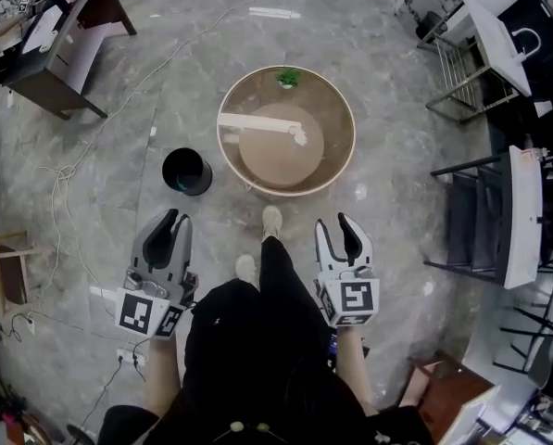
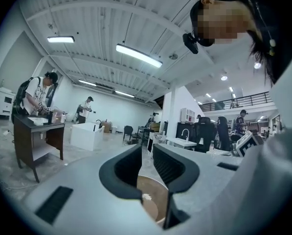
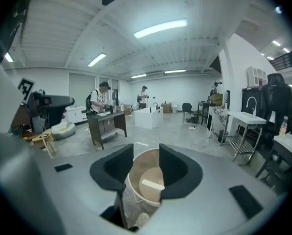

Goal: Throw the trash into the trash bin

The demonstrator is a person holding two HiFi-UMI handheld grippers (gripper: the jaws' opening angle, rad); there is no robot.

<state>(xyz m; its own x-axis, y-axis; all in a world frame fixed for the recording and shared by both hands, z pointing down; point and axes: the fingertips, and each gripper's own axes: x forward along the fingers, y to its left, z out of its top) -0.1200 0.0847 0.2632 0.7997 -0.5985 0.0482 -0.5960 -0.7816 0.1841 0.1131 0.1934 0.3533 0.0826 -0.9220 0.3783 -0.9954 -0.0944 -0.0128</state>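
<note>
A round wooden table [image 1: 336, 170] stands in front of my feet. On it lie a long white strip [image 1: 257, 124], a small white crumpled bit [image 1: 300, 138] and a small green thing [image 1: 288, 78]. The black trash bin [image 1: 186, 171] stands on the floor just left of the table. My left gripper [image 1: 170, 222] hangs near the bin, its jaws close together with nothing between them. My right gripper [image 1: 339, 234] is open and empty, short of the table's near rim. The right gripper view looks down at the table [image 3: 136, 173] and the strip [image 3: 152, 185].
A dark desk [image 1: 68, 40] stands at the far left, with cables [image 1: 63, 179] trailing over the grey floor. Black racks and chairs [image 1: 484, 221] and a white stand [image 1: 494, 35] line the right side. People work at a desk [image 2: 38, 126] in the distance.
</note>
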